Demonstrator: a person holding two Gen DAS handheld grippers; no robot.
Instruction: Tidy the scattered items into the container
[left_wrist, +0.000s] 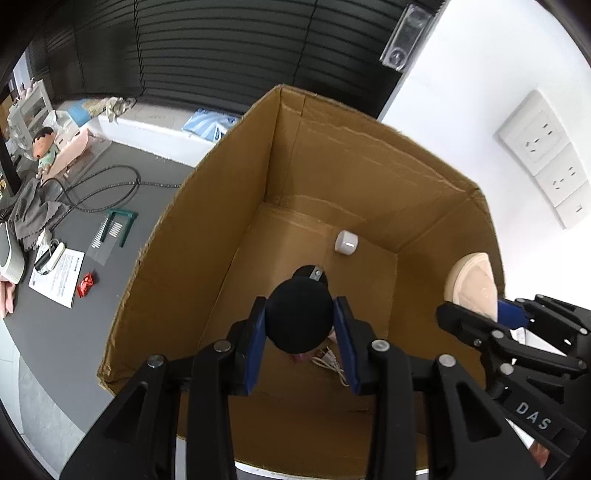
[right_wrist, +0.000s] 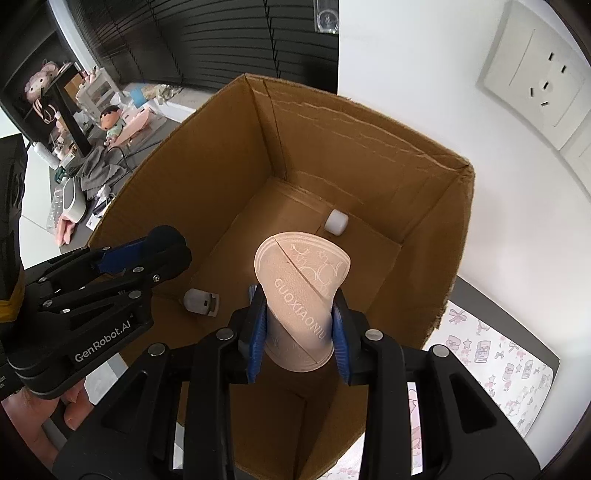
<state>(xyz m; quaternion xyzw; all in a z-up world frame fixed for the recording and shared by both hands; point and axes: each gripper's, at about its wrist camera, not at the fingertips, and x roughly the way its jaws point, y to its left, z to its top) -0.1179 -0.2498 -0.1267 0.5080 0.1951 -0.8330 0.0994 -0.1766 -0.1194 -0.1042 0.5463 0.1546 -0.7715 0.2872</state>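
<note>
A: From the left wrist we see the left gripper (left_wrist: 300, 321) closed on a black foam-capped microphone (left_wrist: 298, 314), its matte round head wedged between the blue pads, held over the open cardboard box (left_wrist: 236, 184). On the box floor beyond it lies a small white cylinder (left_wrist: 346, 242), and a pale cable (left_wrist: 332, 363) curls just under the microphone.

B: Our right wrist view hides that cable but shows a white plug-like gadget (right_wrist: 201, 301) on the box floor, below the left gripper (right_wrist: 162, 254). Here the right gripper (right_wrist: 300, 332) clamps a beige shoe sole (right_wrist: 301, 291), smooth rubber with raised lettering and embossed line patterns, also over the box. The white cylinder (right_wrist: 336, 220) sits near the box's far corner.

A: Left of the box we alone see the grey desktop (left_wrist: 110, 236) with a printed sheet (left_wrist: 59, 277), a red wrapper (left_wrist: 85, 285) and a green comb-like piece (left_wrist: 118, 227).

B: We alone see a patterned mat (right_wrist: 498, 354) right of the box. The box walls are plain corrugated brown, torn along the rim.
</note>
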